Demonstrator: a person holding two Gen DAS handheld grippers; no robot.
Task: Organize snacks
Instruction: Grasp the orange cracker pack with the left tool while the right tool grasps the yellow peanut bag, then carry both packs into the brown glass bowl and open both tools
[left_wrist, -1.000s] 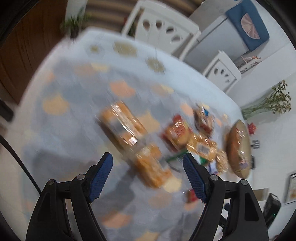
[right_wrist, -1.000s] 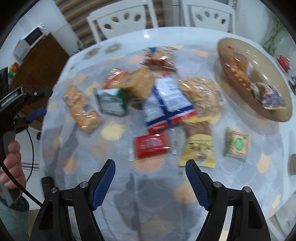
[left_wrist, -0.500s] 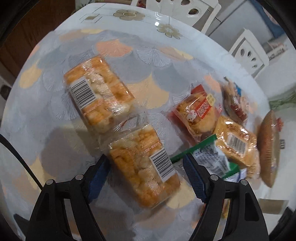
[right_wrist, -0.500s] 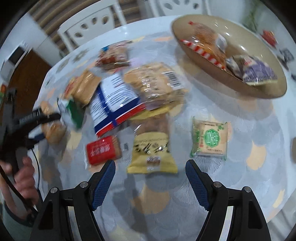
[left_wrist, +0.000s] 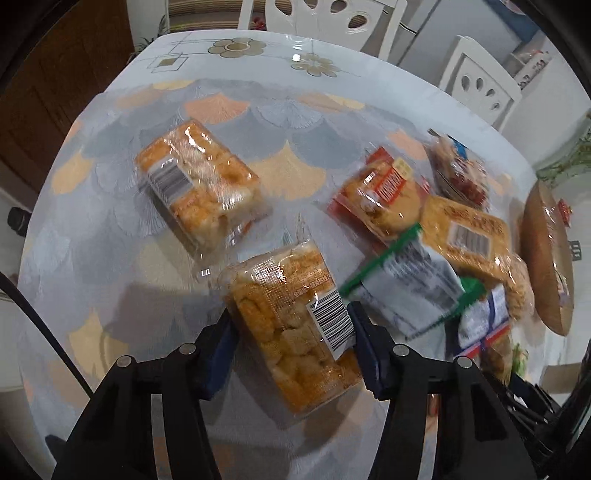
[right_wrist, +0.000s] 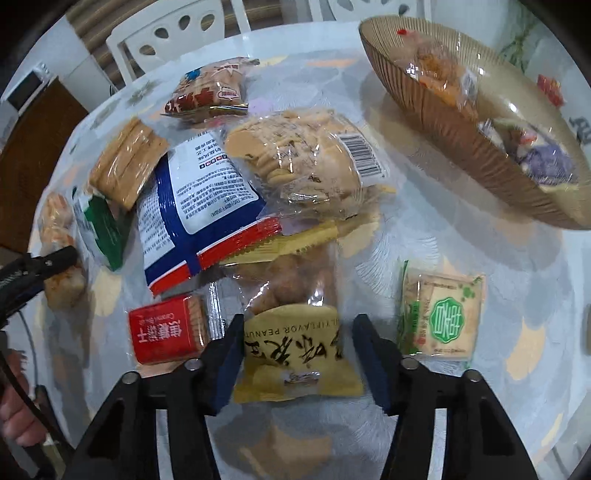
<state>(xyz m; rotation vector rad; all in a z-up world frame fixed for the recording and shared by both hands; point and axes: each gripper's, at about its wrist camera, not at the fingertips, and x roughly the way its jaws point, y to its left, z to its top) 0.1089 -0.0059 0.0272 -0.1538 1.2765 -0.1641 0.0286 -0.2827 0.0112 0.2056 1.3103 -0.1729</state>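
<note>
My left gripper (left_wrist: 291, 339) straddles a clear pack of orange puffed snacks (left_wrist: 291, 321) lying on the table, its blue pads touching both sides. A second like pack (left_wrist: 199, 188) lies farther left. My right gripper (right_wrist: 297, 350) straddles a yellow peanut bag (right_wrist: 295, 347); the left pad touches it, the right stands slightly off. A brown ribbed bowl (right_wrist: 454, 125) holding several snacks sits at the far right.
A heap of snacks lies mid-table: a blue-white bag (right_wrist: 199, 206), a biscuit bag (right_wrist: 303, 158), a red pack (right_wrist: 166, 332), a green-white cracker pack (right_wrist: 439, 314), a green pack (left_wrist: 406, 288). White chairs (left_wrist: 325, 18) stand behind the table.
Both grippers have come down and forward over the table. The left has closed in around the orange snack pack; the right has narrowed around the yellow peanut bag.
</note>
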